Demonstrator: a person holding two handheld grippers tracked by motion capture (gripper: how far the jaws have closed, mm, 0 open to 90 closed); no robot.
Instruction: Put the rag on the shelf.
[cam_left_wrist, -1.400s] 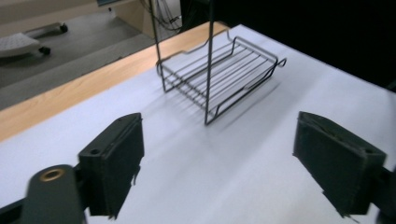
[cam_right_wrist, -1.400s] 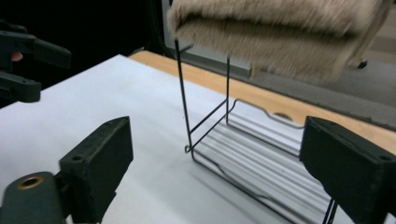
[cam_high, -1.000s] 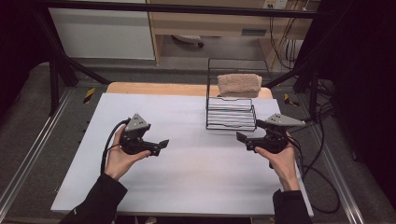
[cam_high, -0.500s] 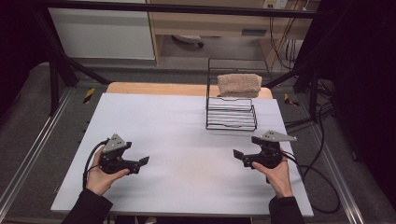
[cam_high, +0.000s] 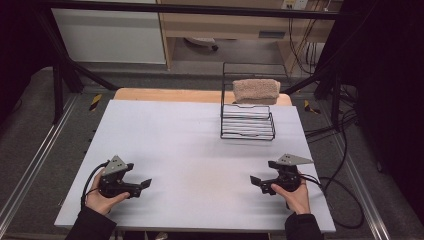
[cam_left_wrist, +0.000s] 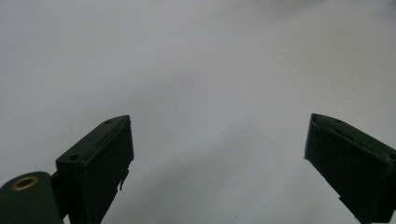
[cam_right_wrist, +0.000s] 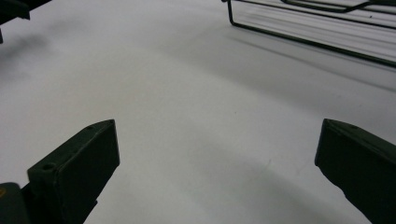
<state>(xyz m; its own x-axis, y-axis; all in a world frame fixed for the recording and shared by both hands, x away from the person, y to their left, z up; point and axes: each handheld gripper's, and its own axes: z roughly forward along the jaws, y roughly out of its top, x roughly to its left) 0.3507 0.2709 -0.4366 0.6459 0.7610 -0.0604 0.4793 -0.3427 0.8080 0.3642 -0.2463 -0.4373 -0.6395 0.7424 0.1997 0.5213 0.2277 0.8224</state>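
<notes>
Both black tongs, left (cam_high: 145, 184) and right (cam_high: 256, 181), gape empty over the white bench (cam_high: 200, 145), well apart from the black wire rack (cam_high: 247, 127).

Wire rack and folded towel at the desk's far right

The black wire rack (cam_high: 248, 121) stands upright; a beige, seemingly terry towel (cam_high: 256, 91) rests against its tall back.

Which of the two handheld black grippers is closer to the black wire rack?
The right gripper, at the table's near right corner. The black wire rack stands on that same right side, while the left gripper sits at the near left, farther away.
</notes>
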